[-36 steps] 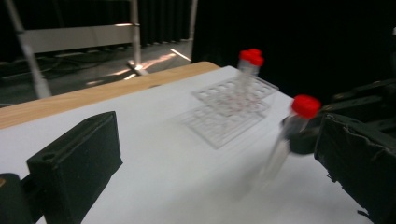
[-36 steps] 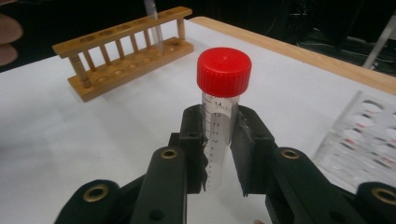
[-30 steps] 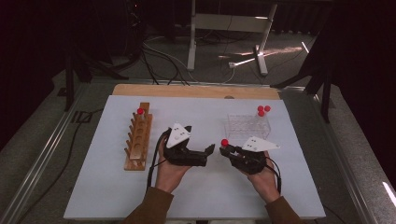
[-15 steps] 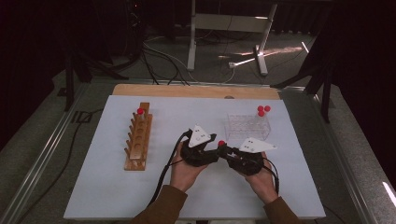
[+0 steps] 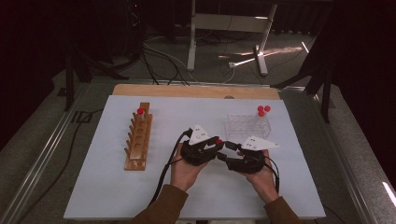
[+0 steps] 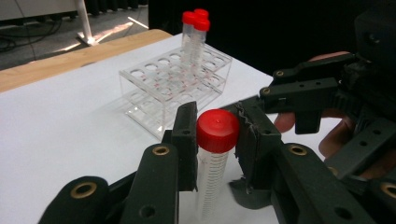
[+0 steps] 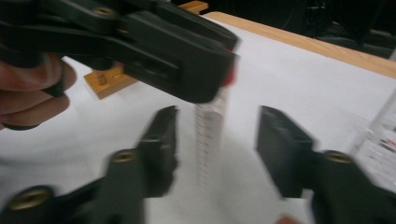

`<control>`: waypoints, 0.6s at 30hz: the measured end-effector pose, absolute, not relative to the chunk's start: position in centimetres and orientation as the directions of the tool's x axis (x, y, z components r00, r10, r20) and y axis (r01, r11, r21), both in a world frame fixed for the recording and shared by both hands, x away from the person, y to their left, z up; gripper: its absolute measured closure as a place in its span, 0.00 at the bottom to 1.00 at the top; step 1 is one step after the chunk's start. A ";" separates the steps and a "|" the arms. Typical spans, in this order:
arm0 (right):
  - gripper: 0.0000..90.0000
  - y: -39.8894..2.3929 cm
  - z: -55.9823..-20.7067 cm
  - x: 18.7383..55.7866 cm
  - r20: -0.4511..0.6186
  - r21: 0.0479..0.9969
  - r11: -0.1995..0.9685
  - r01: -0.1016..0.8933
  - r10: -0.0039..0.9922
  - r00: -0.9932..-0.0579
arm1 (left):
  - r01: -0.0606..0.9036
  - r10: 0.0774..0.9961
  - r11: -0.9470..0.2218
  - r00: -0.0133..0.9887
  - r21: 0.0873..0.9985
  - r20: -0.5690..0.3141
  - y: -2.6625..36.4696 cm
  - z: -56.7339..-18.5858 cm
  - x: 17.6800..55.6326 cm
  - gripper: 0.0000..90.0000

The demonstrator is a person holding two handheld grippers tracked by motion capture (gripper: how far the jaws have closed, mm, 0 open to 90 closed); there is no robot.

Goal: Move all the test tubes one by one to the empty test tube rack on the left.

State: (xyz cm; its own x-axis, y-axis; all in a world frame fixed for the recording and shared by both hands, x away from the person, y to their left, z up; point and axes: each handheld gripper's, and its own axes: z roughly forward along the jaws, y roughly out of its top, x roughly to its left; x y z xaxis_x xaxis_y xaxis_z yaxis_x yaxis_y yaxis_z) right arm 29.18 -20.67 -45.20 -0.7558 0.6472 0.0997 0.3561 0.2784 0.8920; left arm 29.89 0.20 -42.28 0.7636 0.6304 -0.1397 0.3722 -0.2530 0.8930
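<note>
While I hold both tongs over the white bench point(image 5: 116, 186), the clear rack point(image 5: 246, 125) serves as my landmark, and I start far to its left. Well to the left of the clear rack lies the wooden rack point(image 5: 139, 140), running lengthwise away from me, with one red-capped tube point(image 5: 140, 112) standing at its far end.

Between the two racks, nearer the clear one and a little toward me, my left tongs point(image 5: 215, 143) point toward the right. In the left gripper view they are clamped on the neck of a capped tube point(image 6: 215, 154), one pad on each side just at the red cap point(image 6: 218, 130). That tube stands upright, its clear graduated body hanging below the pads and above the bench, just in front of the clear rack.

Just beside them, in front of the clear rack's near edge, my right tongs point(image 5: 229, 146) face the left ones, tip to tip. Their jaws have just been opening; in the right gripper view they stand apart on either side of the tube's lower body point(image 7: 208, 135), touching it on neither side, though that view is blurred.

Inside the clear rack, at its far right corner, three more red-capped tubes point(image 5: 263, 111) stand upright, close together. Other holes that I can see in it are unfilled.
</note>
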 end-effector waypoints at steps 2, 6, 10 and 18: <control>0.32 -20.9 -45.3 29.3 0.099 0.895 0.267 0.358 0.663 -0.742 | 0.372 0.637 -0.238 0.757 0.897 -0.145 0.6 -42.1 30.0 0.79; 0.16 -21.4 -45.3 29.6 0.117 0.895 0.248 0.371 0.672 -0.732 | 0.383 0.639 -0.214 0.751 0.899 -0.168 1.1 -41.9 30.2 0.79; 0.06 -22.0 -45.2 29.8 0.127 0.901 0.227 0.369 0.675 -0.727 | 0.383 0.645 -0.203 0.745 0.901 -0.172 1.4 -41.7 30.3 0.79; 0.00 -23.7 -44.8 30.2 0.143 0.913 0.191 0.360 0.678 -0.721 | 0.381 0.668 -0.178 0.724 0.907 -0.173 2.6 -41.2 30.6 0.79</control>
State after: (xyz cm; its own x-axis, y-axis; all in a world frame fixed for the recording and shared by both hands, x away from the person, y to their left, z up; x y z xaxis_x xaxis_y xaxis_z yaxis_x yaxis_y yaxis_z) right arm 30.17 -23.66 -44.83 -0.7209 0.6781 0.1428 0.3604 0.1909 0.9130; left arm 30.58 2.59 -41.24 0.7239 0.6677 -0.1734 0.3814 -0.1780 0.9071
